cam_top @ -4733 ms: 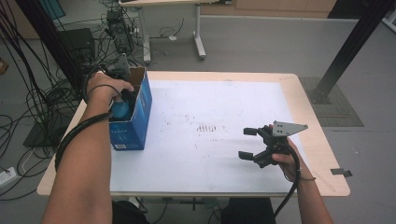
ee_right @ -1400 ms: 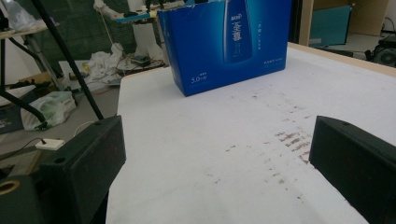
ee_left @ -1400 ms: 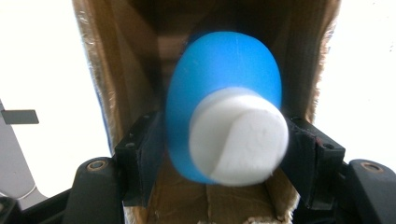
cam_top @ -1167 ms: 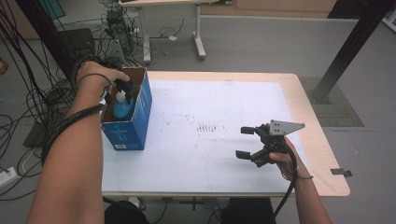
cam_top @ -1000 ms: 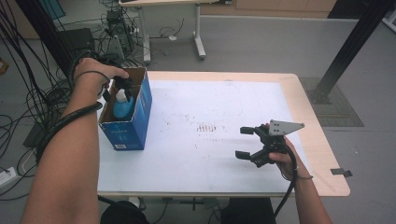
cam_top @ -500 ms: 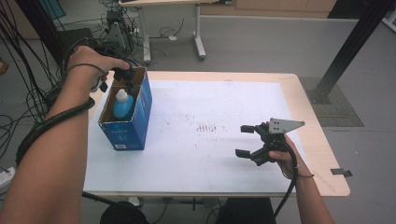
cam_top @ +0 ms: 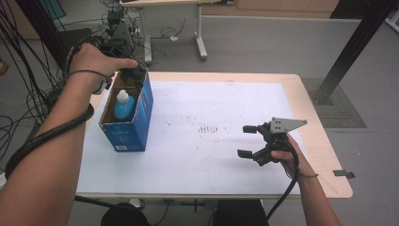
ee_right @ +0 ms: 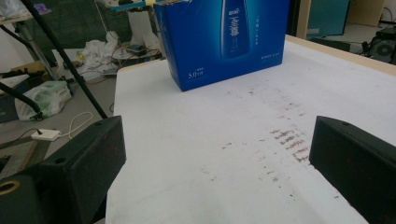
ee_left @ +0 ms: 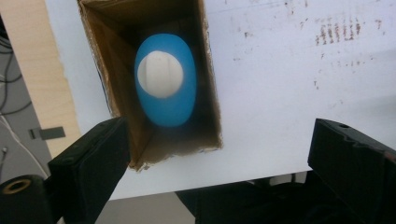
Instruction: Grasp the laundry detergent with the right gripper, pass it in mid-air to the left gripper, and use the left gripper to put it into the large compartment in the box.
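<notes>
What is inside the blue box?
Inside the blue box stands a blue bottle with a white cap, upright. The box walls hide the bottle's lower part and the box's bottom in shadow.

My pale wooden table (cam_top: 324, 141) carries a stained white paper sheet (cam_top: 197, 141). Beyond it lies grey floor (cam_top: 263, 47), a white-legged desk (cam_top: 200, 33) far off, tangled black cables (cam_top: 28, 94) at left, a black post (cam_top: 353, 47) at right.
</notes>
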Demonstrator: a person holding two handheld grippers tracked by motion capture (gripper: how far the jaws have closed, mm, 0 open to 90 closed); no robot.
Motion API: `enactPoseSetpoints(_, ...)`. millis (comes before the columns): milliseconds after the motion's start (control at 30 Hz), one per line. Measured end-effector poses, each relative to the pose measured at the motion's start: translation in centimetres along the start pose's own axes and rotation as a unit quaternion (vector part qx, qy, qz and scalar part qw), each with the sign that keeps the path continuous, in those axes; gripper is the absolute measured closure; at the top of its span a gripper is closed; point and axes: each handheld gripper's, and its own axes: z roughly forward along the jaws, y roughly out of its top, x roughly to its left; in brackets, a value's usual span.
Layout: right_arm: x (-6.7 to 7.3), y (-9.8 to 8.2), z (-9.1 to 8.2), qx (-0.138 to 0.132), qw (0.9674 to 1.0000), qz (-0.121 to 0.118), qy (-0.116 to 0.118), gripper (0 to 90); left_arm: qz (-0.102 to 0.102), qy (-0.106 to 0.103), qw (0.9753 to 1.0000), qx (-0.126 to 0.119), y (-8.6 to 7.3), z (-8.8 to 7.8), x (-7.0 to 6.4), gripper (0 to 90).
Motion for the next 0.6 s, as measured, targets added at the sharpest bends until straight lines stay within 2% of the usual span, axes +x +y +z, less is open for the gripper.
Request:
enactPoseSetpoints(133, -0.3, 0.1, 0.0, 0.004, 1.0, 0.001, -0.003, 3.6, 0.011, 0.0, 0.9999, -0.006, -0.3, -0.1, -1.0, 5.9)
enactPoseSetpoints(300, -0.4, 0.5, -0.2, 0.004, 1.0, 0.001, -0.009, 3.6, 0.039, -0.011, 0.999, -0.019, -0.6, 0.0, -2.9, 5.5)
enactPoseSetpoints(400, -0.4, 0.4, -0.2, 0.007, 0.9999, 0.001, -0.01, 3.6, 0.065, -0.017, 0.9974, -0.028, -1.0, 0.2, -4.2, 5.4)
enactPoseSetpoints(600, -0.3, 0.2, 0.1, 0.013, 0.9999, 0.002, -0.01, 3.6, 0.096, -0.029, 0.9944, -0.033, -1.6, 1.5, -6.7, 5.6)
